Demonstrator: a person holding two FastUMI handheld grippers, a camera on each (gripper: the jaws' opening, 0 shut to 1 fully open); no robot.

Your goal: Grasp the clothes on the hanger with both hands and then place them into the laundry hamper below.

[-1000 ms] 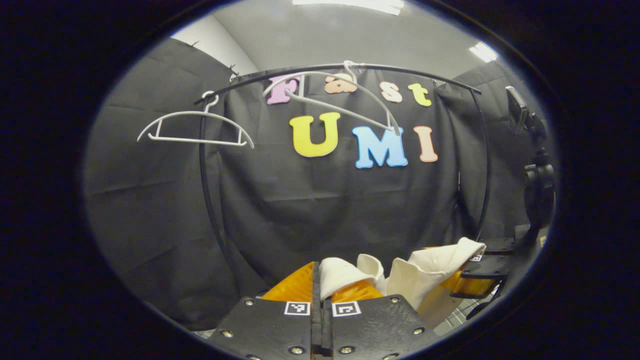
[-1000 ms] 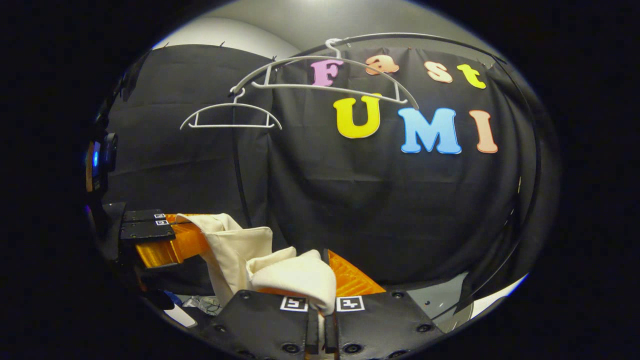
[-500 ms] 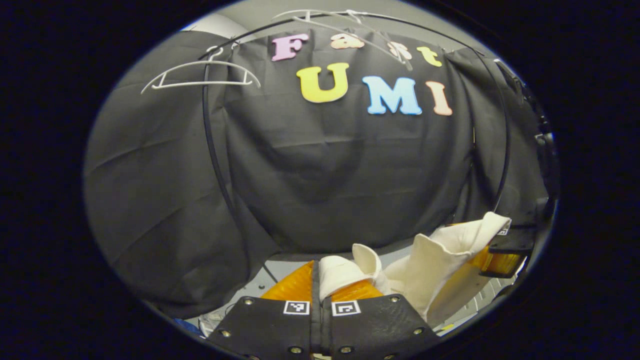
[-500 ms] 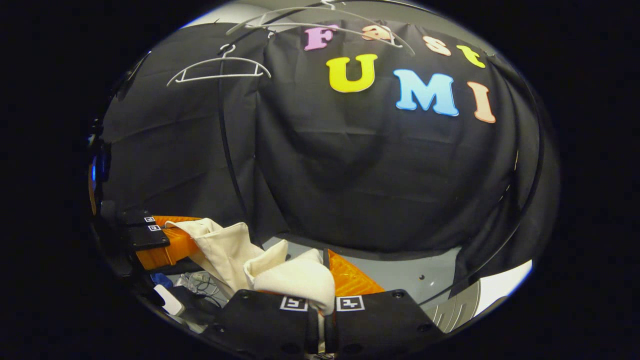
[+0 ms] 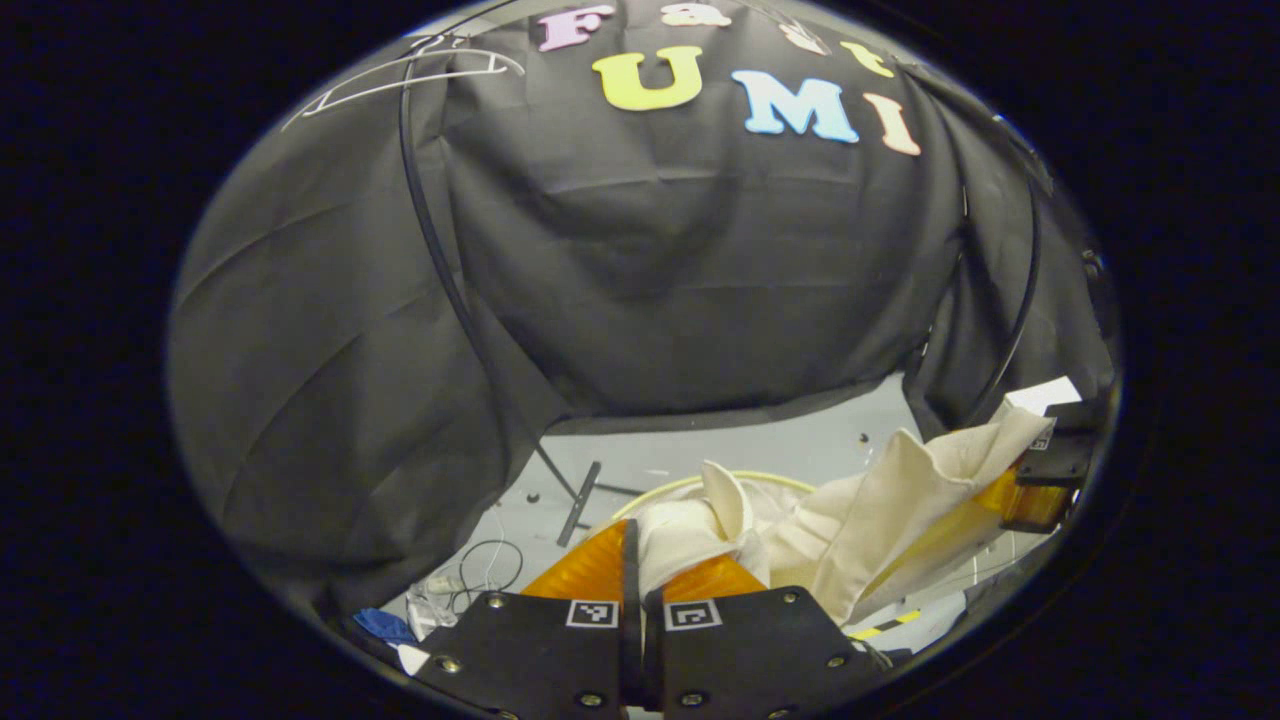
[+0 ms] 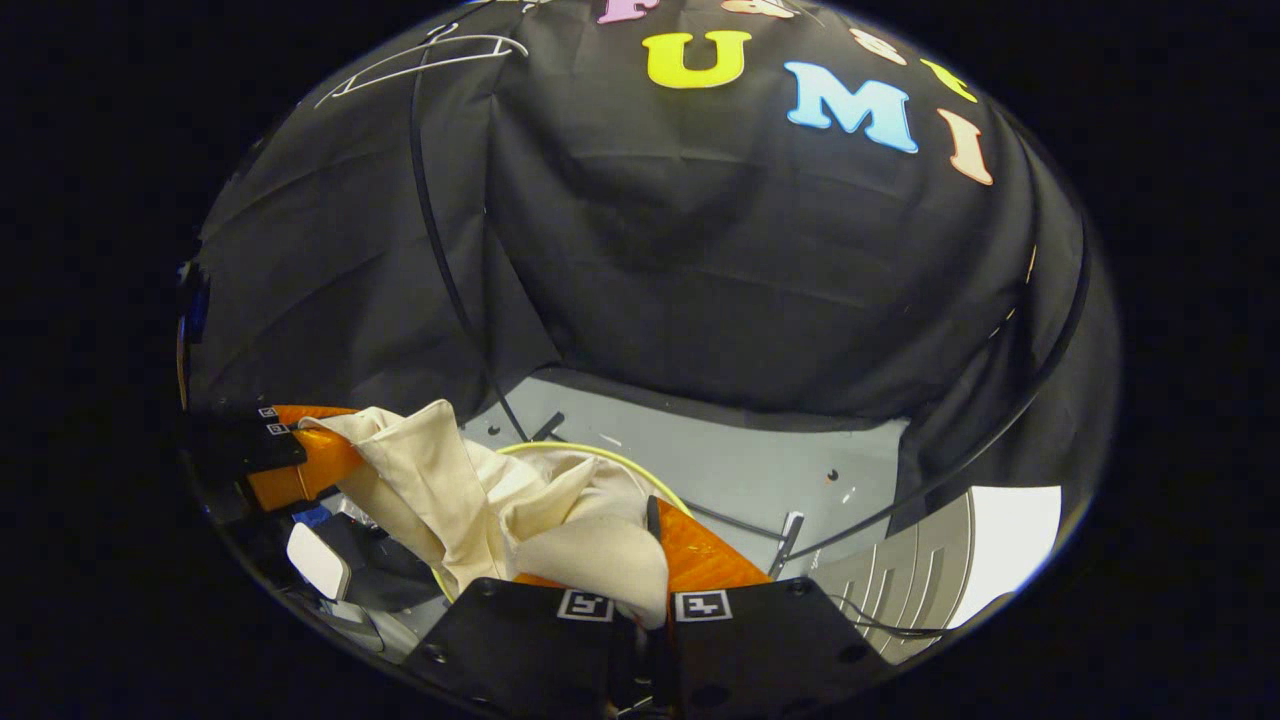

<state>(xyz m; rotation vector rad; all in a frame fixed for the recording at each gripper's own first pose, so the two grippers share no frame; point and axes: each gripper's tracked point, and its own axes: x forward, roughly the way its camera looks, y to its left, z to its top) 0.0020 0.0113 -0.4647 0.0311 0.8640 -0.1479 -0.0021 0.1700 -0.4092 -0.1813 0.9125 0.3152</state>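
In the left gripper view, a white hanger (image 5: 400, 72) hangs bare at the upper left, on a thin black rail (image 5: 430, 250). At the bottom middle, the left gripper (image 5: 640, 570) is closed tight on a bunch of the cream cloth (image 5: 870, 520). The cloth stretches off to the lower right, where the right gripper (image 5: 1040, 480) pinches its other end. Behind the cloth, a thin yellow ring peeks out over the grey floor (image 5: 720, 450). I think this ring is the rim of the hamper (image 5: 660, 485).

In the right gripper view, the left gripper (image 6: 290, 465) sits at the lower left, with the cloth (image 6: 440, 490) in its grip. The hamper rim (image 6: 600, 452) curves just behind the cloth. At the bottom middle, the right gripper (image 6: 640, 585) is closed on a soft fold.

The cloth looks light, soft and floppy. It sags between the two grips. Held by its two ends like this, it should drop in easily. A loose flap could catch on the rim.
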